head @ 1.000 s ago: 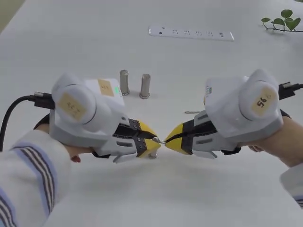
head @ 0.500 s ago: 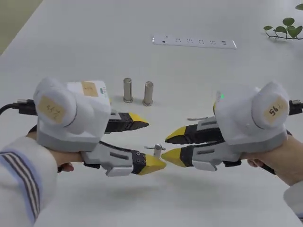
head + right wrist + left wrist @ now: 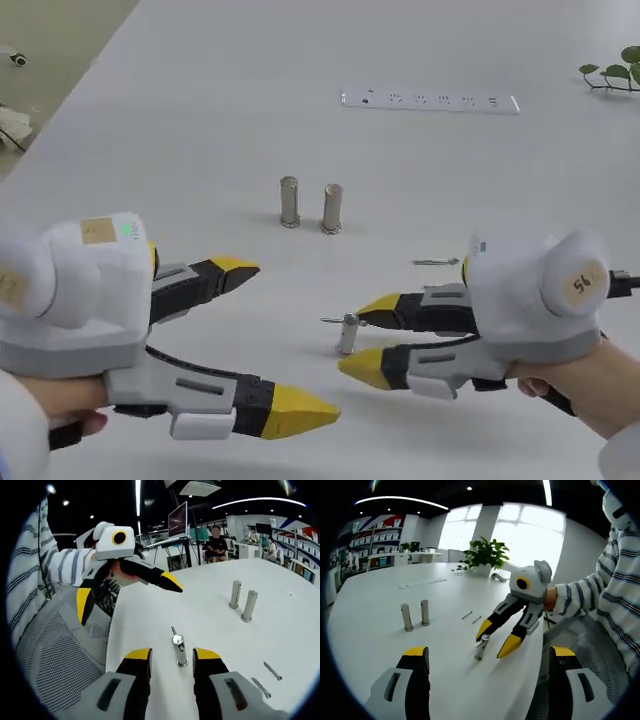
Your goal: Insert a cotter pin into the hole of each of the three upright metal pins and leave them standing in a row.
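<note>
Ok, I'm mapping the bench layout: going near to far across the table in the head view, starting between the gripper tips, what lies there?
metal pin with a cotter pin through it → loose cotter pin → pair of bare metal pins → power strip

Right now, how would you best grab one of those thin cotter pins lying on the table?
Probably from above, jaws closing across the middle of its shaft. The cotter pin lies flat on the table, thin and long, so a sideways approach would find little to pinch.
</note>
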A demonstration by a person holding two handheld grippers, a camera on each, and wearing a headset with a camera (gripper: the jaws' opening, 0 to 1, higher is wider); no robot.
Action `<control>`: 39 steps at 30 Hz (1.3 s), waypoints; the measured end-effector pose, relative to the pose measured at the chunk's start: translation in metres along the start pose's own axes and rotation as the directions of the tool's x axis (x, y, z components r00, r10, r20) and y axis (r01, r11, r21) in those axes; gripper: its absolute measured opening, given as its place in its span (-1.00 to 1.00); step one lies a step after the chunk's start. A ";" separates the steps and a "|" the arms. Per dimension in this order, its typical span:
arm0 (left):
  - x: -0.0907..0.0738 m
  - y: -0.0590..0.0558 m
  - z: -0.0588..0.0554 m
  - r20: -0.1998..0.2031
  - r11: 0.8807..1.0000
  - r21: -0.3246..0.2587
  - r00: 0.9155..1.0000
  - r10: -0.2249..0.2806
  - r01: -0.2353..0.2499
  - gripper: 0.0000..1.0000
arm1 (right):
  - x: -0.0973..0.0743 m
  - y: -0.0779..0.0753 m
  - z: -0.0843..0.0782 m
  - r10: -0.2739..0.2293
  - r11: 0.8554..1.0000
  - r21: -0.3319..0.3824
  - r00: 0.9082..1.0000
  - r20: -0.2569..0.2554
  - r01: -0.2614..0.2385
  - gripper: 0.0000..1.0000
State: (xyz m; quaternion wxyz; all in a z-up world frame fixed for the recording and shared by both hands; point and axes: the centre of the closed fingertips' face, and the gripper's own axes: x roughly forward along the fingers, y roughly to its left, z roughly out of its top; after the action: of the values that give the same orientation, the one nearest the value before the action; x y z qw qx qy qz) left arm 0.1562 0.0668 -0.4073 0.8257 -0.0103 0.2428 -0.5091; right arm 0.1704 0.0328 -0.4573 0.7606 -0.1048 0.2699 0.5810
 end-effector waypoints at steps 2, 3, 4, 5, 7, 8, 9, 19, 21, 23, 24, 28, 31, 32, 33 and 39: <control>-0.003 0.000 0.000 0.008 1.000 -0.013 1.000 0.023 -0.023 0.98 | 0.003 0.001 -0.003 0.008 1.000 -0.003 1.000 -0.006 -0.008 -0.40; -0.004 0.000 -0.001 0.009 0.999 -0.016 0.999 0.035 -0.035 0.98 | 0.005 0.001 -0.005 0.010 1.000 -0.016 1.000 -0.004 -0.010 -0.41; -0.004 0.000 -0.002 0.009 0.999 -0.017 0.999 0.038 -0.038 0.98 | 0.006 0.001 -0.005 0.008 1.000 -0.023 1.000 -0.003 -0.008 -0.44; -0.006 -0.001 -0.003 0.010 0.999 -0.019 0.999 0.045 -0.045 0.98 | 0.007 0.001 -0.006 0.003 1.000 -0.027 1.000 -0.002 -0.003 -0.48; -0.008 -0.002 -0.004 0.009 0.998 -0.028 0.998 0.055 -0.055 0.98 | 0.009 0.001 -0.006 0.003 0.999 -0.037 1.000 -0.002 -0.003 -0.55; -0.009 -0.003 -0.005 0.009 0.998 -0.029 0.998 0.061 -0.061 0.98 | 0.010 0.001 -0.007 0.003 0.999 -0.039 1.000 -0.002 -0.003 -0.57; -0.010 -0.002 -0.006 0.009 0.997 -0.031 0.998 0.068 -0.067 0.98 | 0.011 0.000 -0.007 -0.001 0.999 -0.045 1.000 0.001 0.001 -0.59; -0.015 0.003 -0.016 -0.011 0.994 -0.048 0.995 0.102 -0.102 0.97 | 0.014 -0.006 -0.001 -0.025 0.997 -0.076 0.999 0.020 0.027 -0.80; -0.015 0.004 -0.018 -0.015 0.993 -0.048 0.995 0.103 -0.103 0.97 | 0.014 -0.008 -0.002 -0.035 0.996 -0.082 0.999 0.012 0.036 -0.89; -0.015 0.004 -0.018 -0.015 0.993 -0.052 0.995 0.103 -0.104 0.97 | 0.014 -0.008 -0.001 -0.032 0.996 -0.087 0.999 0.016 0.033 -0.89; -0.015 0.004 -0.019 -0.015 0.993 -0.053 0.994 0.105 -0.105 0.97 | 0.014 -0.008 -0.001 -0.030 0.995 -0.095 0.999 0.016 0.031 -0.90; -0.015 0.010 -0.024 -0.024 0.990 -0.062 0.991 0.129 -0.130 0.97 | 0.016 -0.010 0.002 -0.052 0.993 -0.105 0.999 0.005 0.052 -0.91; -0.016 0.010 -0.025 -0.016 0.988 -0.075 0.991 0.131 -0.132 0.97 | 0.019 -0.010 0.008 -0.060 0.988 -0.145 0.998 -0.002 0.060 -0.92; -0.016 0.010 -0.026 -0.016 0.988 -0.077 0.991 0.130 -0.131 0.97 | 0.020 -0.010 0.011 -0.060 0.987 -0.148 0.998 0.002 0.060 -0.92; -0.016 0.010 -0.026 -0.016 0.988 -0.079 0.991 0.130 -0.131 0.96 | 0.022 -0.011 0.015 -0.059 0.987 -0.150 0.998 0.007 0.060 -0.92; -0.015 0.009 -0.030 -0.008 0.984 -0.111 0.990 0.138 -0.138 0.96 | 0.037 -0.020 0.032 -0.058 0.986 -0.159 0.998 0.008 0.059 -0.92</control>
State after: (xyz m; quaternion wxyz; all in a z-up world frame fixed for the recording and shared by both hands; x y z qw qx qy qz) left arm 0.1461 0.0912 -0.4307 0.8570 -0.0396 0.2712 -0.4364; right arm 0.2047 0.0727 -0.4536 0.7671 -0.1720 0.2181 0.5783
